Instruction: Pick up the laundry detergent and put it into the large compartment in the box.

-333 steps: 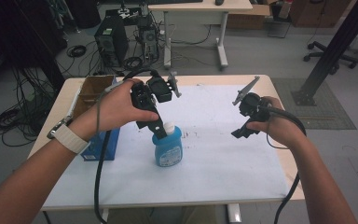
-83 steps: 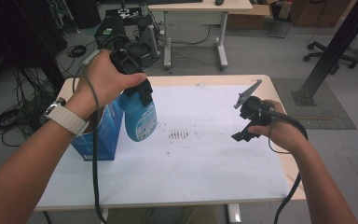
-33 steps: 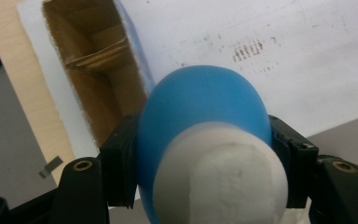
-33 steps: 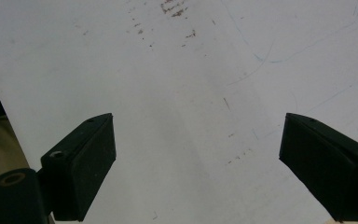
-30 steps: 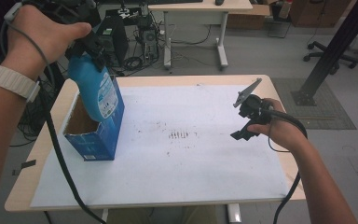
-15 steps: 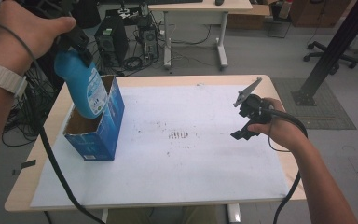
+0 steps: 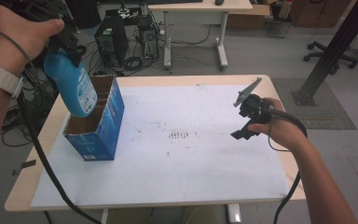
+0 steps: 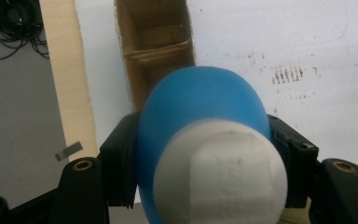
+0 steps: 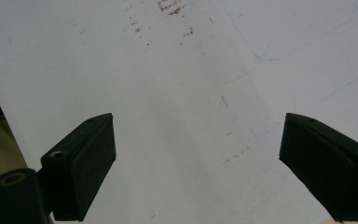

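High view: left gripper (image 7: 67, 44) raised at upper left, jaws pinching the neck of a blue bottle (image 7: 72, 86). Bottle tilted, its base hanging just over the open top of a blue cardboard box (image 7: 100, 126) at the table's (image 7: 205, 186) left side. Left gripper view: white cap (image 8: 221, 175) nearest, box dividers below. Right gripper (image 7: 247, 119) low over the table's right side, jaws spread wide, nothing between.
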Available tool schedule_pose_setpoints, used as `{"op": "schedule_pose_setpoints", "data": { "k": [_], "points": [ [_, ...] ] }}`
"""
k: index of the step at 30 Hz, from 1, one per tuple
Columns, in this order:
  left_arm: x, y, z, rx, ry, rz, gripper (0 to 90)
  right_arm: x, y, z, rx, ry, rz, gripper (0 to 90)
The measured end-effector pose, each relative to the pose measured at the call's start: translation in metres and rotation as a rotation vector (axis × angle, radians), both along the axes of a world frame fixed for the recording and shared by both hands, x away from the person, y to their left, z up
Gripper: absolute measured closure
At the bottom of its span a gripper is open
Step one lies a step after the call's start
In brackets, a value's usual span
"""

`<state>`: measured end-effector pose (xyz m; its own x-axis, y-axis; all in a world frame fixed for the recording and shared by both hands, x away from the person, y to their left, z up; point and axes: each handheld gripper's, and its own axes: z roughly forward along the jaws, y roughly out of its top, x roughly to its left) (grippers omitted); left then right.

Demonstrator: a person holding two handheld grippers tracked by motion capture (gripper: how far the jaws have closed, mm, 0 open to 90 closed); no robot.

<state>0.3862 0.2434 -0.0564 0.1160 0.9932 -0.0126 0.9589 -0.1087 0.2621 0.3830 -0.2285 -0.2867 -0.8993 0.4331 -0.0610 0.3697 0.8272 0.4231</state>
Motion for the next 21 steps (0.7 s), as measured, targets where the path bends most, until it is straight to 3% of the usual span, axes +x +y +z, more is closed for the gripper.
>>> {"op": "schedule_pose_setpoints", "data": {
  "k": [11, 21],
  "points": [
    [0.005, 0.011, -0.011, 0.003, -0.022, 0.043, 37.6, 0.001, -0.001, -0.002, -0.005, 0.006, -0.005, 10.8],
    [0.013, 0.018, -0.03, 0.002, -0.017, 0.063, 37.6, 0.001, -0.001, -0.002, -0.004, 0.008, -0.01, 10.8]
  ]
}}
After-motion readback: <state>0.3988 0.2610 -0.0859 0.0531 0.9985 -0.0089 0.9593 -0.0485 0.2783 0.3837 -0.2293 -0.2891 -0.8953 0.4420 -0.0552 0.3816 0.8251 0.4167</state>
